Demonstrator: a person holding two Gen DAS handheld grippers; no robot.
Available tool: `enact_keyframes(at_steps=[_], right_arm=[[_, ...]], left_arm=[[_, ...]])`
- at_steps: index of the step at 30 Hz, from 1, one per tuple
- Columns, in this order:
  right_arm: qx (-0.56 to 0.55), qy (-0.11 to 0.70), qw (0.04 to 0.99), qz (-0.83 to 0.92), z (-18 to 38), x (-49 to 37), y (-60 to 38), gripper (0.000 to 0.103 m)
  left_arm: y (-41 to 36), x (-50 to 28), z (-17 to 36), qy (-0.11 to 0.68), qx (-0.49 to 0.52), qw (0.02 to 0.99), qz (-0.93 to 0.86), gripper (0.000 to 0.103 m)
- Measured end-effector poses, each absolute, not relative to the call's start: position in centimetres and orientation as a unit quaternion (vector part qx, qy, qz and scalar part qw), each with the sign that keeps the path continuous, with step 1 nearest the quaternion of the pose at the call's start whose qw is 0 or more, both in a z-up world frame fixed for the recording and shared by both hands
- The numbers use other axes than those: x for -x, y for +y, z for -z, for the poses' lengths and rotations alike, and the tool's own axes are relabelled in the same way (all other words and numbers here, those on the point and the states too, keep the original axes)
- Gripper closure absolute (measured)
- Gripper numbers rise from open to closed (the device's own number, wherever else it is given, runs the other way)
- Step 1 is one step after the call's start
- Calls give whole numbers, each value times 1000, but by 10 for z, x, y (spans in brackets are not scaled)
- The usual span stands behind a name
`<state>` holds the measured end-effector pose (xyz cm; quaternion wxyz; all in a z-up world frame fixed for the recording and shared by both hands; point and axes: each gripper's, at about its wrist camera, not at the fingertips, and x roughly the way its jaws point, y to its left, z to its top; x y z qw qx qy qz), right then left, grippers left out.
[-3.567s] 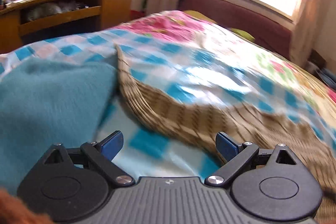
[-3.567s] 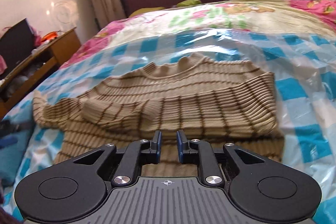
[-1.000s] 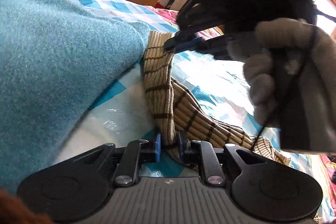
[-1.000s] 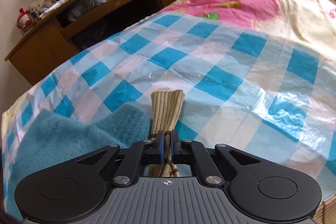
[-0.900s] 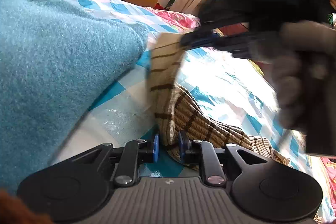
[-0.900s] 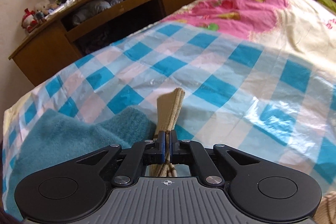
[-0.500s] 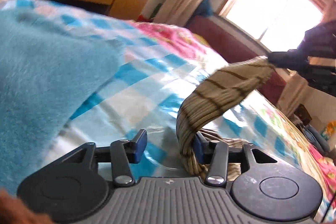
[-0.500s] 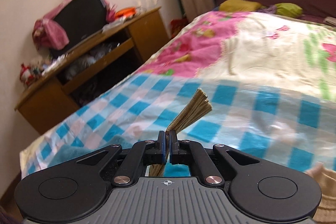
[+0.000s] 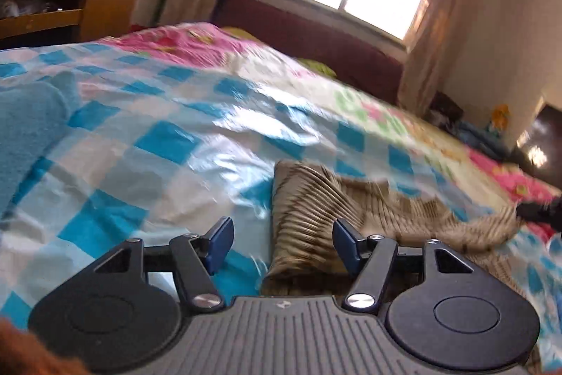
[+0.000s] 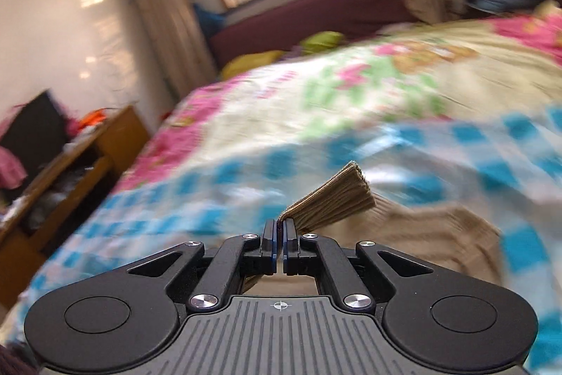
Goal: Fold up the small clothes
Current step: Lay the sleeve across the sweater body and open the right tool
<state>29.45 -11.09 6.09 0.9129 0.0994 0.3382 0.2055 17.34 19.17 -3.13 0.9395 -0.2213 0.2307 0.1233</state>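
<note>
Closest to the lens, the right gripper [image 10: 280,243] has its jaws pinched tight on the ribbed cuff [image 10: 333,199] of the striped sweater [image 9: 351,209], whose body lies bunched on the checkered plastic sheet [image 9: 158,143] just beyond. Meanwhile the left gripper [image 9: 282,243] is opening; a fold of knit sits between its blue pads [image 9: 219,238] but neither presses it. Further off, a teal blanket [image 9: 24,125] lies near the edge of the bed. With only one corner pinched, the loose cloth could slump or drag across the slick sheet and skew the fold.
</note>
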Motion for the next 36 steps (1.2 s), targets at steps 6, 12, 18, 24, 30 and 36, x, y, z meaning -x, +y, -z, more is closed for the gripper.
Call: enact_keyframes(at_steps=[6,12,18,24,30,36], right_arm=[[-125,408,893,-146,6,-296,-155,94],[-207,405,879,-142,9,-301,-175,87],[-266,415,862,-120,23,-311,-180,82],[-270,400,871,-93,14,-308,-185,99],[-285,372,878,-100,-4,-300,-198,101],[-300,389,868,-77,10,-308,-205,82]], left_arm=[[184,-175,39,253,219,935,-119,38],[189,-177,41,255,226,932,-120,38],[188,-173,37,246,226,935,-120,38],[190,-172,36,241,233,934,-123,38],[188,-171,33,234,229,937,-120,38],[189,-171,33,232,231,937,-123,38]])
